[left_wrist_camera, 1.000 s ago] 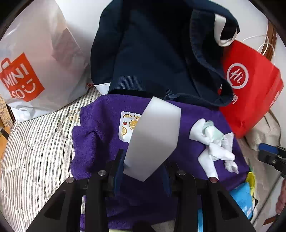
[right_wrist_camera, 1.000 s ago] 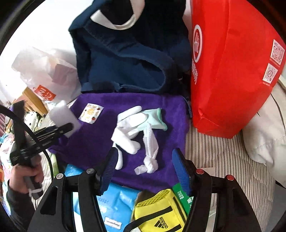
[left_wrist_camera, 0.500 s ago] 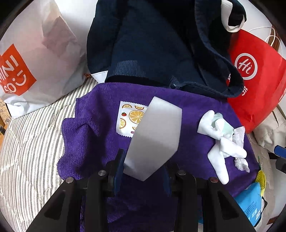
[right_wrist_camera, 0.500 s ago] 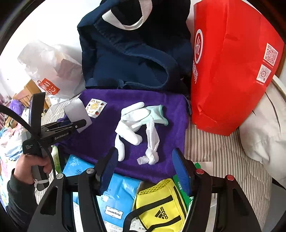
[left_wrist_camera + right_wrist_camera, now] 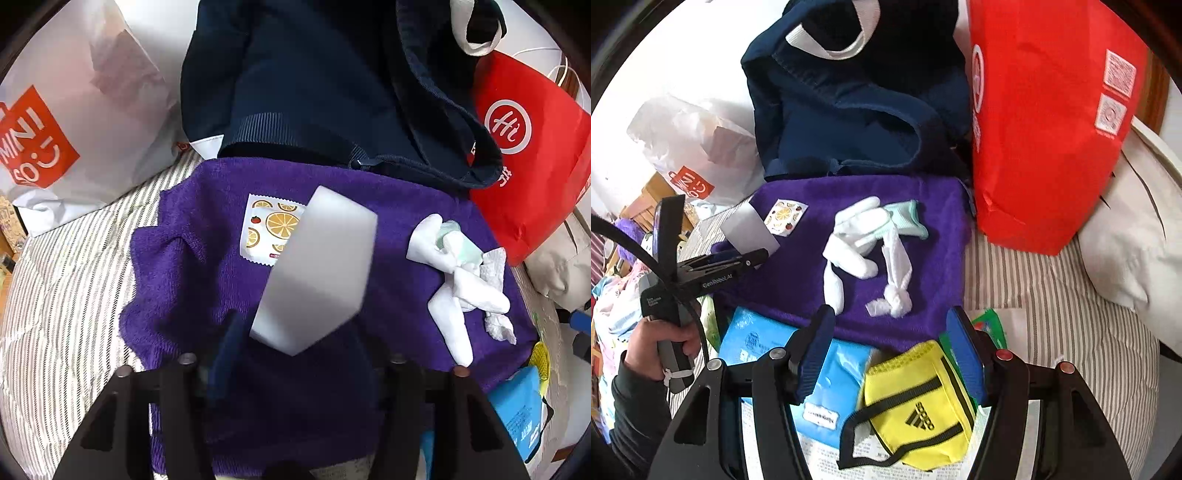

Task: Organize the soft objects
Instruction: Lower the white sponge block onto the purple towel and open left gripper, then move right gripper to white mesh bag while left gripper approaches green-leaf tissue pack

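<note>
Over the purple towel [image 5: 192,280], left tongs [image 5: 295,354] have just been opening, white sponge block [image 5: 321,269] loose between them; at 3 o'clock, white gloves [image 5: 458,280]; right tongs [image 5: 892,354] open, empty

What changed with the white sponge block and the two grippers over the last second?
The left gripper has just been opening its jaws: the white sponge block, clamped before, now sits loose between them above the purple towel. The right gripper stayed open and empty. Gloves and fruit-print sachet lie unchanged.
</note>
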`<state>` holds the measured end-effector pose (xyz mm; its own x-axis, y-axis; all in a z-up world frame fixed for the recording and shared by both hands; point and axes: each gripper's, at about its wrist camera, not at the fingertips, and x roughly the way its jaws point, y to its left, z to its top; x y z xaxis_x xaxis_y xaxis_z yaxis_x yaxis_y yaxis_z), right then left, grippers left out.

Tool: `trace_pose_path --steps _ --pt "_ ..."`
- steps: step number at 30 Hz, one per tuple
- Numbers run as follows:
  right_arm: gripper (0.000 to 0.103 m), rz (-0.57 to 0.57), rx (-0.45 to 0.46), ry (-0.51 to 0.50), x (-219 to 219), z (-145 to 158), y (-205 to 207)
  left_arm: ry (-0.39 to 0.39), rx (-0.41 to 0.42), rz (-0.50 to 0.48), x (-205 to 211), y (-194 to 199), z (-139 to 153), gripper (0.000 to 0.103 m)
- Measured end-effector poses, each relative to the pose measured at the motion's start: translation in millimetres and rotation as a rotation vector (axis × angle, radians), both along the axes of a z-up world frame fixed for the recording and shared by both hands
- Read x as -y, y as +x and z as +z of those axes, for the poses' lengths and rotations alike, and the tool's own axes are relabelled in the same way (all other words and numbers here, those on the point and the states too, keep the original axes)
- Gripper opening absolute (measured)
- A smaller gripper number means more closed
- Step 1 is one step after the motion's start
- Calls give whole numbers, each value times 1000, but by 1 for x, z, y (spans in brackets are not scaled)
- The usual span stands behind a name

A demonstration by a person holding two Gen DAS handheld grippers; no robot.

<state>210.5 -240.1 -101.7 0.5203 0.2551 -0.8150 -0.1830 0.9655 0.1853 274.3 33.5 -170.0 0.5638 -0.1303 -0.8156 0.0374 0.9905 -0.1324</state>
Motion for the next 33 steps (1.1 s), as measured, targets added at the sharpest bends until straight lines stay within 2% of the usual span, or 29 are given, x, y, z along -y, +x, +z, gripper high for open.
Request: trace_pose_path --steps 11,17,20,26,31,33 --pt "62 -101 -16 17 47 -1 -30 47 29 3 2 -28 28 62" --pt "62 -149 -44 14 72 -13 -52 38 55 10 -4 -58 47 62" --pt "62 -163 -66 11 83 -21 -61 36 66 9 -3 -71 53 66" --pt "63 -180 -130 -16 100 -49 -71 21 86 20 -8 -103 55 66" --pt "63 -141 -185 57 105 -70 -71 13 74 48 -13 -122 50 66" --pt "63 -125 -191 55 103 -75 -69 16 67 56 -14 -128 48 66"
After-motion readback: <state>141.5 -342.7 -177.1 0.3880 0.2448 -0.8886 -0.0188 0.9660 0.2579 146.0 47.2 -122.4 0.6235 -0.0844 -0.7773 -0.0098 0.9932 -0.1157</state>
